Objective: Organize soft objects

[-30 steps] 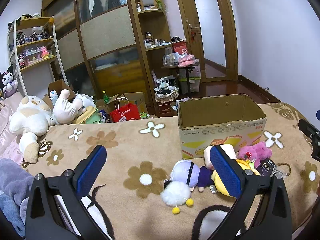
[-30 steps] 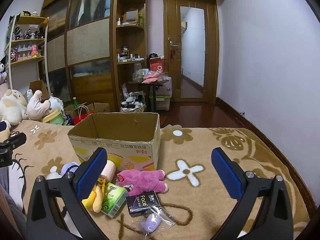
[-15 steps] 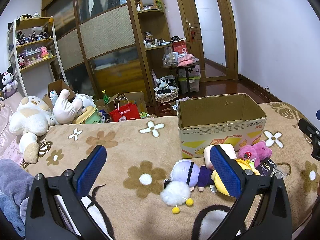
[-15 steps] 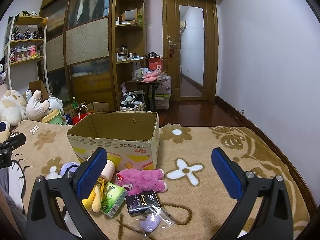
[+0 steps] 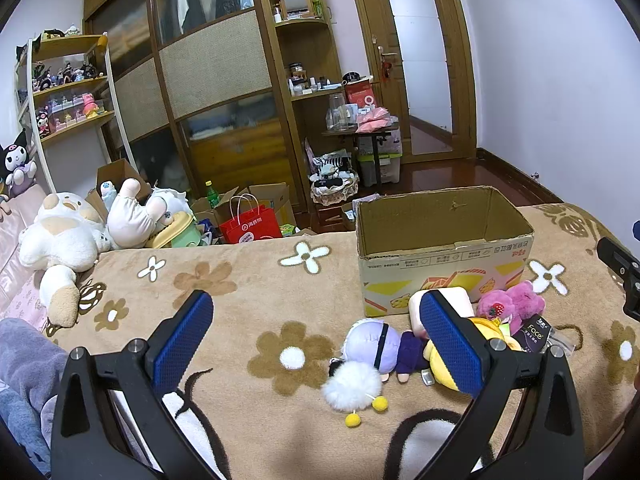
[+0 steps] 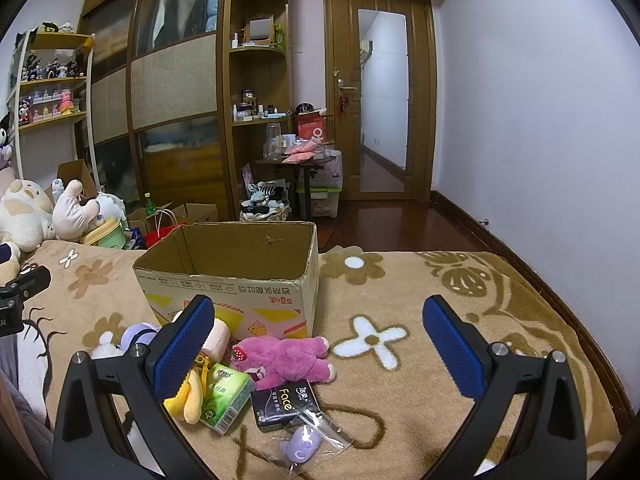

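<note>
- My left gripper (image 5: 316, 336) has its fingers spread wide with nothing between them, hanging over the brown flowered blanket (image 5: 248, 280).
- My right gripper (image 6: 318, 340) is the same: blue-padded fingers (image 6: 452, 344) wide apart, holding nothing, over the same blanket.
- In the left view, just past my right-hand finger lies the pile: a lavender-haired doll (image 5: 376, 346) face down, touching a white pompom with yellow balls (image 5: 354, 386).
- Beside the doll there's a yellow plush (image 5: 480, 328), partly hidden behind that finger.
- In the right view, a pink bear (image 6: 284, 358) lies on its side just in front of the cardboard box (image 6: 240, 280).
- Next to the bear I see a green tissue pack (image 6: 226, 398), a black packet marked "Face" (image 6: 286, 402) and a small purple toy in a clear bag (image 6: 306, 442).
- The box stands upright and open on the blanket, and I can see only bare inner walls, not its floor.
- Far left, big white plush toys (image 5: 64, 236) are heaped at the edge of the bed.
- Beyond them I see a red shopping bag (image 5: 250, 228) on the floor by the wooden wardrobe (image 5: 216, 80).
</note>
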Action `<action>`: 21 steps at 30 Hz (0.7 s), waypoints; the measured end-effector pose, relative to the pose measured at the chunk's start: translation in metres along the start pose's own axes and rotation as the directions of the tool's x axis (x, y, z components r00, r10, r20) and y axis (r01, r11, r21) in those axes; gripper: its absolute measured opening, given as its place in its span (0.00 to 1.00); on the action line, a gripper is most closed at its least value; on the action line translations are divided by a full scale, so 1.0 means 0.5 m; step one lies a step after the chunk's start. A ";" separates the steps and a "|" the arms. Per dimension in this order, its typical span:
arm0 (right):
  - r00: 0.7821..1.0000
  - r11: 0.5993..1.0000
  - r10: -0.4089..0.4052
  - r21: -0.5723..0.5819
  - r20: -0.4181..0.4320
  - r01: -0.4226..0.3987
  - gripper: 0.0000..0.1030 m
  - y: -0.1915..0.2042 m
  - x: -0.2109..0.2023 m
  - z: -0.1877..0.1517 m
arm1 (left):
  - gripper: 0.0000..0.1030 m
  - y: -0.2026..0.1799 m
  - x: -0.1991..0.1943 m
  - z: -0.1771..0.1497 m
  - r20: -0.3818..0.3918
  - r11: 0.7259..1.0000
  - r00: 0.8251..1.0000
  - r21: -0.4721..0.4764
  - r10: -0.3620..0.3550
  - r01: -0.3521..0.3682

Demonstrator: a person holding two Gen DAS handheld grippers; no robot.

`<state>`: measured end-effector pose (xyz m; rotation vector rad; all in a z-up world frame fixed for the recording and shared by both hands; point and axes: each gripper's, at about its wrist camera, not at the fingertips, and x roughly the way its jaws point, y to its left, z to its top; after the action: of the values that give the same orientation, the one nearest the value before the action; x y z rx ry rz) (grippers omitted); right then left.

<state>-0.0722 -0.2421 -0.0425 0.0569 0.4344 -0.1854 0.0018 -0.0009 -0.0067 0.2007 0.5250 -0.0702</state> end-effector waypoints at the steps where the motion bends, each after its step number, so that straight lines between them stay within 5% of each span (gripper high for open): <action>1: 1.000 1.000 -0.001 -0.001 -0.001 0.001 1.00 0.000 0.000 0.000 | 0.99 0.000 0.000 0.000 0.000 1.000 1.000 0.000 0.000 0.000; 21: 1.000 1.000 -0.002 0.001 -0.005 0.002 1.00 -0.002 0.003 -0.004 | 0.99 -0.001 0.000 0.001 -0.003 1.000 1.000 0.003 0.001 -0.001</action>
<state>-0.0721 -0.2433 -0.0448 0.0578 0.4391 -0.1871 0.0021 -0.0013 -0.0062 0.2038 0.5274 -0.0696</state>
